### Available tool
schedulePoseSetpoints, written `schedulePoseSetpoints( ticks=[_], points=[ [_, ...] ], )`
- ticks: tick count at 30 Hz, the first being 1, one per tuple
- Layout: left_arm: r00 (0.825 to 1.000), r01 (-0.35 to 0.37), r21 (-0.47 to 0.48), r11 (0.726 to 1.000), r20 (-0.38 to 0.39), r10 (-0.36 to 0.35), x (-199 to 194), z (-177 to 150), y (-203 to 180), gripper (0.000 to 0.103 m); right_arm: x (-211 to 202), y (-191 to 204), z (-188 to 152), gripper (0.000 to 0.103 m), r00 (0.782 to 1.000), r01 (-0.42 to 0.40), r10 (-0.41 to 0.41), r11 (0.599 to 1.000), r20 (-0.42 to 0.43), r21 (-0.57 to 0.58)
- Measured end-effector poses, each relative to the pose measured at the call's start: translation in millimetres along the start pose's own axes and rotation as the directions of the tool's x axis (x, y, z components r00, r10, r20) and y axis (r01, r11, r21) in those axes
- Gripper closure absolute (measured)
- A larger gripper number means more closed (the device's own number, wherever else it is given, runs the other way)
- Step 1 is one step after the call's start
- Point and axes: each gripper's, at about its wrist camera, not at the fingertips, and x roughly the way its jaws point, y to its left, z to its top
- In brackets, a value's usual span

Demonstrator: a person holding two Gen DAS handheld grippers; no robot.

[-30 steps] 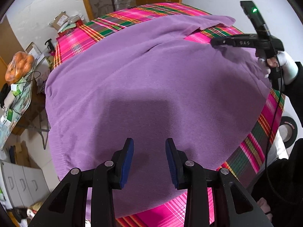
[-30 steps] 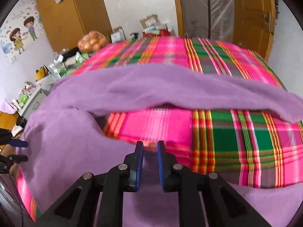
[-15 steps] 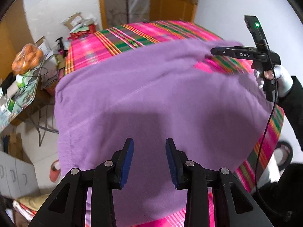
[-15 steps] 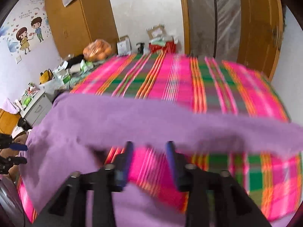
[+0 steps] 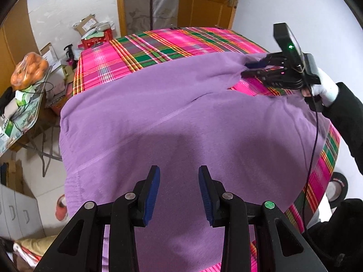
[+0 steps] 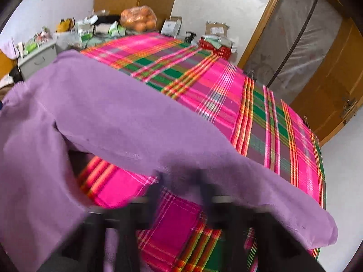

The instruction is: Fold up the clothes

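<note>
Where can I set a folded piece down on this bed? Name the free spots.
Free: the far band of the plaid cover, between the purple garment and the door. A small plaid gap lies under the sleeve pinched by the right gripper, its jaws closing. Crowded: the side table with the bag of oranges, boxes by the wall.

Bright, even light; fisheye-bent edges; right wrist view heavily motion-blurred.
</note>
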Motion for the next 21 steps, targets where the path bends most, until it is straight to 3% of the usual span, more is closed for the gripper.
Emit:
schedulePoseSetpoints(
  ticks=[8, 13, 17, 19, 21],
  points=[
    [1.000, -0.003, -0.027, 1.000, -0.001, 0.003, 1, 1, 6, 0.066, -42, 22, -24, 0.098, 0.996, -0.088, 0.089, 0.996, 0.028, -0.022],
    [1.000, 0.000, -0.012, 1.000, -0.002, 0.000, 1, 1, 3, 0.066, -37, 31, -43, 0.092, 0.978, -0.197, 0.194, 0.980, -0.080, -0.031],
    [1.000, -0.002, -0.015, 1.000, 0.001, 0.002, 1, 2, 4, 0.066, -53, 13, -28, 0.090, 0.965, -0.261, 0.261, 0.965, 0.004, 0.018],
    [1.000, -0.004, -0.015, 1.000, 0.000, 0.004, 1, 2, 3, 0.066, -58, -1, -16, 0.090, 0.971, -0.233, 0.230, 0.972, 0.067, 0.039],
    [1.000, -0.005, -0.014, 1.000, 0.001, 0.005, 0, 2, 3, 0.066, -57, -16, -2, 0.080, 0.978, -0.180, 0.171, 0.981, 0.119, 0.068]
  ],
)
